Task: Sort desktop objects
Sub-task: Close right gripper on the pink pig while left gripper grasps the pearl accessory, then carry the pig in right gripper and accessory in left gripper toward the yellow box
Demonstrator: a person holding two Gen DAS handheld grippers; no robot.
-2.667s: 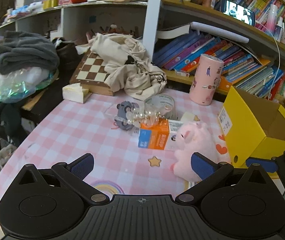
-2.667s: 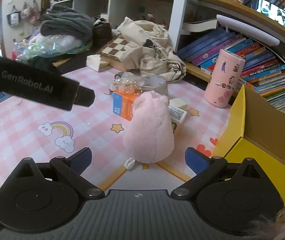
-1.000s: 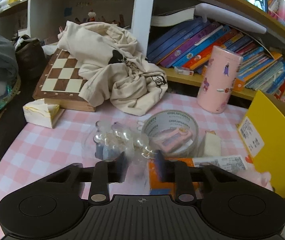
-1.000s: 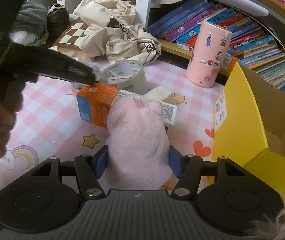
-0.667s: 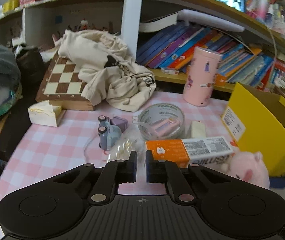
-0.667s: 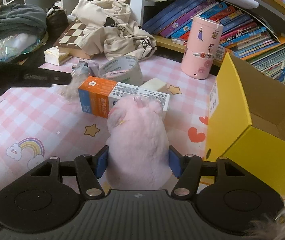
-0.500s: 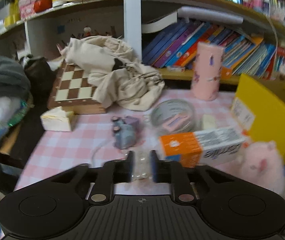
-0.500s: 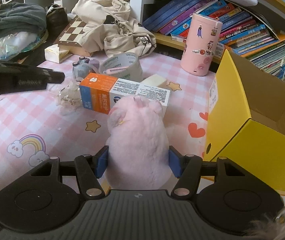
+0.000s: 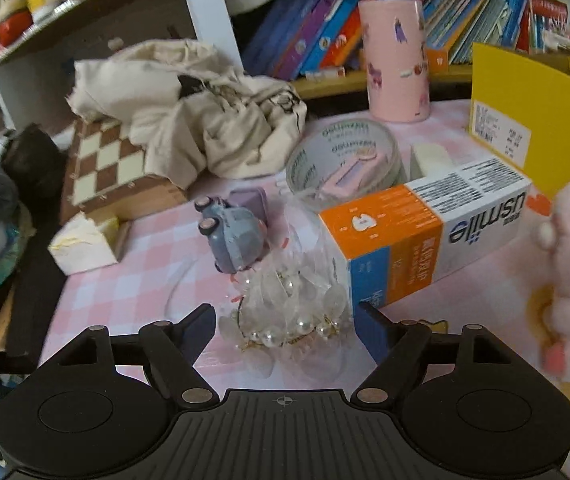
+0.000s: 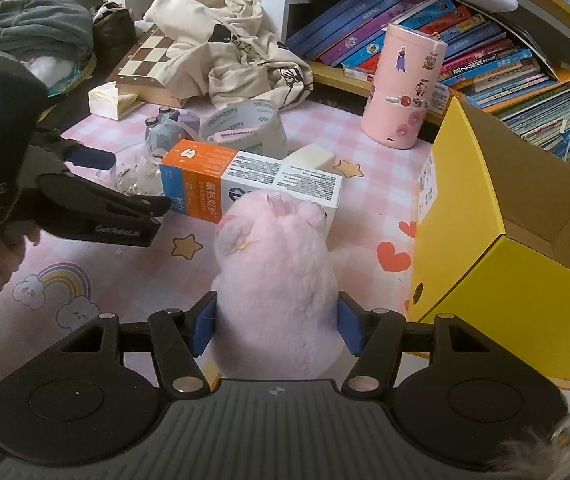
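A clear bag with a pearl hair piece (image 9: pixel 285 320) lies on the pink checked tablecloth (image 9: pixel 125 264). My left gripper (image 9: pixel 283 314) straddles it and its jaws are opening, with neither pad pressing the bag. In the right wrist view that left gripper (image 10: pixel 131 180) sits beside the orange and white toothpaste box (image 10: pixel 221 184), held by a person's hand. My right gripper (image 10: pixel 277 320) is shut on a pink plush toy (image 10: pixel 277 256), which stands upright next to the open yellow box (image 10: pixel 497 216).
Behind the bag lie a grey-blue toy car (image 9: pixel 233 236), a tape roll (image 9: pixel 345 152), a white eraser (image 9: pixel 429 158) and a pink cylinder (image 9: pixel 397 60). A chessboard (image 9: pixel 101 160) under a cream cloth bag (image 9: pixel 205 112) and bookshelves close the back. A small white box (image 9: pixel 85 244) sits at the left.
My left gripper, earlier shut on the pearl bag and lifting it toward me, has come down and spread its jaws; the bag now lies on the cloth. The right gripper's hold is unchanged.
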